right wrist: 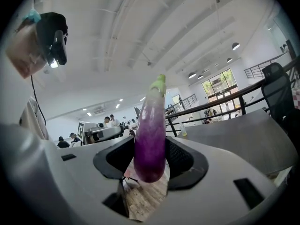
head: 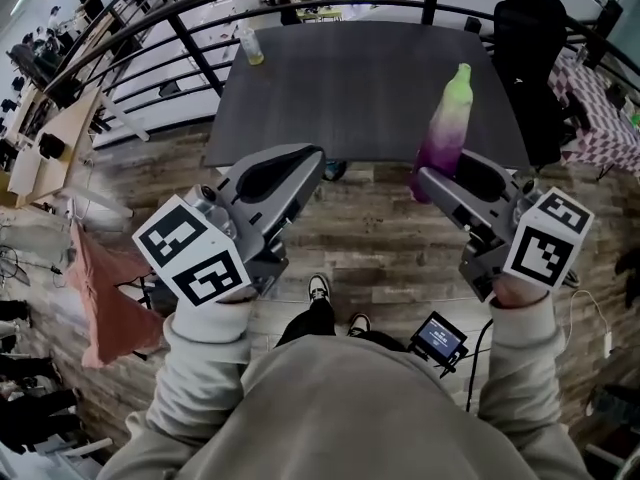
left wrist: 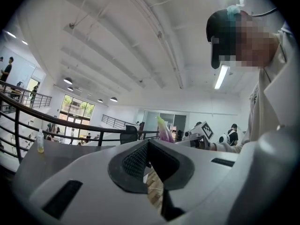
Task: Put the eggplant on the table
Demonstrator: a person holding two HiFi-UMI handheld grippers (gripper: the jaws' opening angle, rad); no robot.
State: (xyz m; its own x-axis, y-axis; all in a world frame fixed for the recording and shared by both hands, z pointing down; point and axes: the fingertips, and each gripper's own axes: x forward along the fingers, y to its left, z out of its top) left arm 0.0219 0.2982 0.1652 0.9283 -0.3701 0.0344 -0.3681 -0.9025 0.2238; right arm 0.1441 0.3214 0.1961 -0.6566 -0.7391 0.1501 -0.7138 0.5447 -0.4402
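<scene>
The eggplant [head: 446,126], purple with a pale green top, stands upright in my right gripper [head: 445,171], whose jaws are shut on its lower part. It hangs at the near right edge of the dark grey table [head: 350,88]. In the right gripper view the eggplant [right wrist: 151,135] fills the gap between the black pads of the right gripper [right wrist: 150,146]. My left gripper [head: 312,158] is at the table's near left edge, jaws meeting at the tips and nothing held. From the left gripper [left wrist: 149,144] view I see the eggplant [left wrist: 164,130] off to the right.
A small bottle of yellow liquid [head: 251,46] stands at the table's far left corner. A black chair [head: 535,58] is at the table's right side and a dark railing [head: 200,63] curves behind. A pink cloth [head: 105,288] hangs at the left over the wooden floor.
</scene>
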